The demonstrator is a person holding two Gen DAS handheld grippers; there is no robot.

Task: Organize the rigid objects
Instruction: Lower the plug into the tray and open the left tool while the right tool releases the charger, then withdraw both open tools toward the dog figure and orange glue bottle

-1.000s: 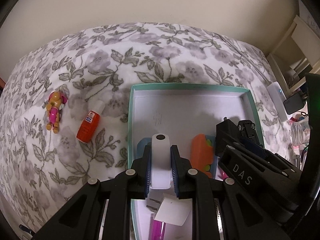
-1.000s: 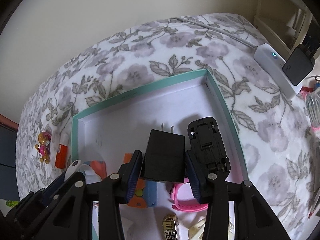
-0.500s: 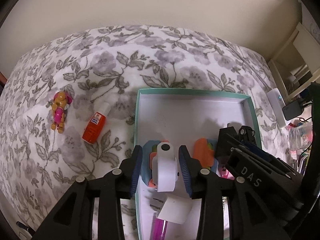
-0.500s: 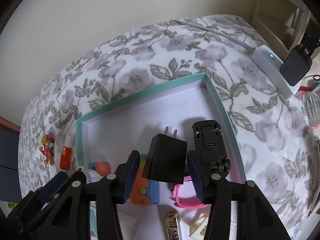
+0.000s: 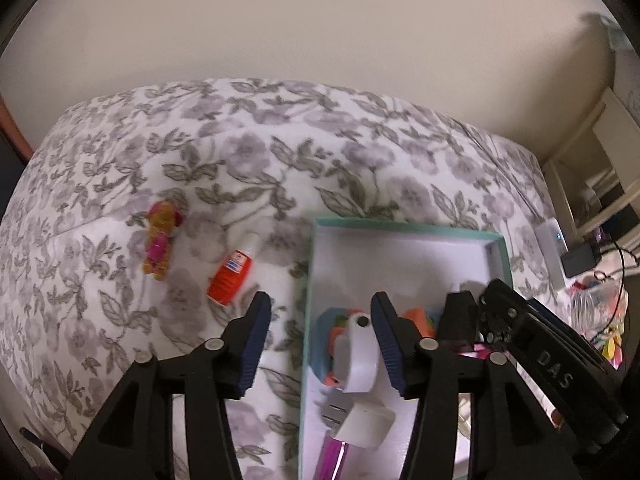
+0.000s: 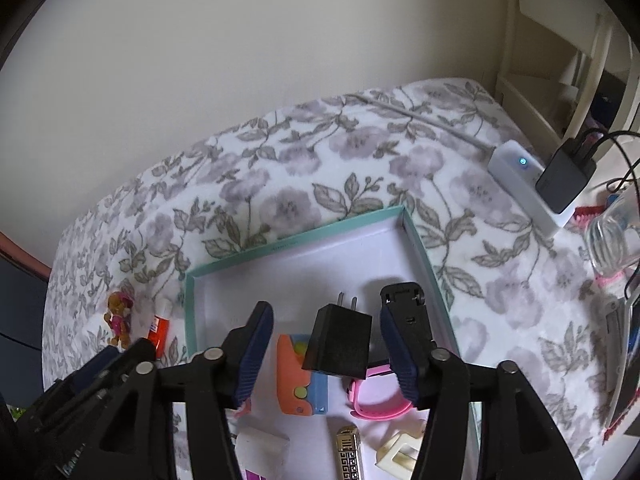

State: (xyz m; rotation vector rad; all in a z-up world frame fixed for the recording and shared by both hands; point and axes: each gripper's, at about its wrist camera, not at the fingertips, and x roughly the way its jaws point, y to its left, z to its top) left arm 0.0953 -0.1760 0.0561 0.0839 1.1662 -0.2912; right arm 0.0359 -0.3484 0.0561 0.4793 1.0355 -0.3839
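Since a second ago both grippers have let go: the left gripper (image 5: 320,344) now stands spread wide, the white roll (image 5: 360,354) it clamped lying inside the teal box (image 5: 404,229) at lower centre. The right gripper (image 6: 326,350) is likewise released, and the black charger (image 6: 340,344) rests in the box beside the black toy car (image 6: 408,312). The box also holds an orange-blue case (image 6: 302,376) and pink watch (image 6: 378,396); the glue bottle (image 5: 232,272) and the figurine (image 5: 160,242) lie on the floral cloth (image 5: 280,152), left of the box.
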